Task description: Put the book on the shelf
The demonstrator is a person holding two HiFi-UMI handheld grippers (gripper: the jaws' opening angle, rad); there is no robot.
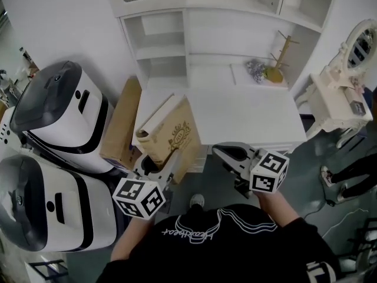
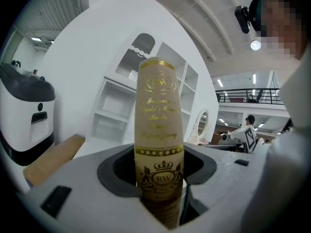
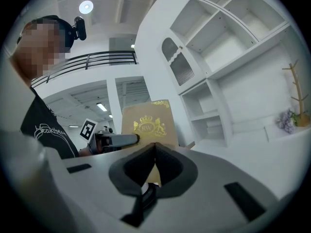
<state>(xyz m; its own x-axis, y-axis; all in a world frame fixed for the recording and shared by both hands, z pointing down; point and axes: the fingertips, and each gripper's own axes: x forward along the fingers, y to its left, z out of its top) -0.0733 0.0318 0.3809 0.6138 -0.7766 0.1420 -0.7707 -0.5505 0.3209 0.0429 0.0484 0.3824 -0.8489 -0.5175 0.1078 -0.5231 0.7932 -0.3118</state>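
A tan book (image 1: 171, 135) with gold print is held up at the front left corner of the white desk (image 1: 247, 117). My left gripper (image 1: 168, 161) is shut on its lower edge. In the left gripper view the book's spine (image 2: 159, 130) stands upright between the jaws of the left gripper (image 2: 160, 181). My right gripper (image 1: 222, 152) hovers to the book's right at the desk's front edge, shut with nothing in it. In the right gripper view the right gripper (image 3: 155, 152) has its pads pressed together, and the book's cover (image 3: 148, 123) shows beyond them. White shelves (image 1: 165, 52) rise behind the desk.
A second tan book (image 1: 121, 122) leans beside the desk's left side. Two large white-and-black machines (image 1: 59, 111) stand at the left. A wooden stand with flowers (image 1: 274, 63) sits at the desk's back right. A white vanity table (image 1: 339, 96) and a person's legs (image 1: 353, 175) are at the right.
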